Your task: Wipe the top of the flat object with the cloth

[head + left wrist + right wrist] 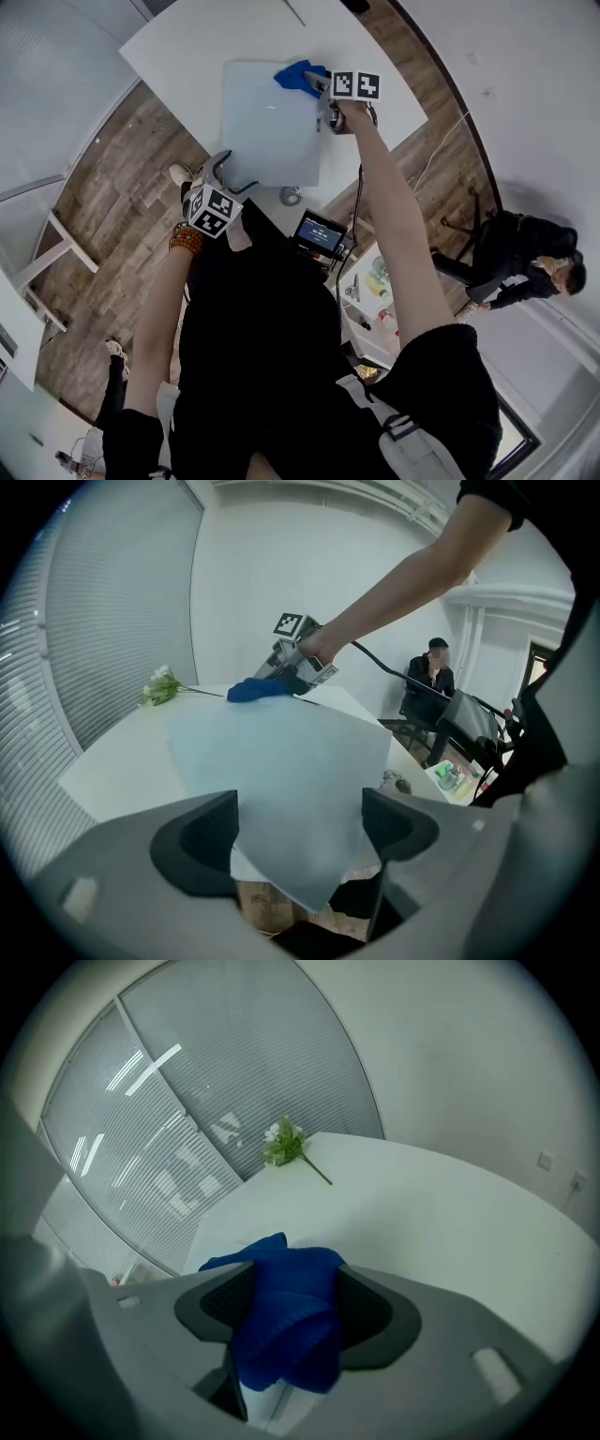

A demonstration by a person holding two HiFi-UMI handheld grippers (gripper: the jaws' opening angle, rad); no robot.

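My left claw (225,175) (300,832) is wide open and has hold of nothing. Seen from its own camera, the near corner of the pale blue flat rectangular sheet (267,131) (281,771) shows between the two pads. Neither pad presses on it. The sheet lies flat on the white tabletop (187,47) (122,752) (422,1213), and that near corner pokes out past the tabletop's near edge, with wooden floor showing beneath it. My right arm reaches across to the sheet's far corner, where the bunched blue terry cloth (298,75) (253,690) (281,1279) sits. My right claw (319,86) (286,1321) is angled down onto the cloth. Its jaws stand spread wide with the cloth heaped in the gap between the pads. The cloth fills that gap from side to side, but the pads do not look clamped on it, so I count this claw as open around the cloth. The rest of the sheet's top is bare. A small sprig of white flowers with green leaves (161,686) (284,1145) lies on the tabletop near its far edge, well apart from both the cloth and the sheet. Off the tabletop, a person in dark clothes (525,253) (429,682) sits in the background by the wall.
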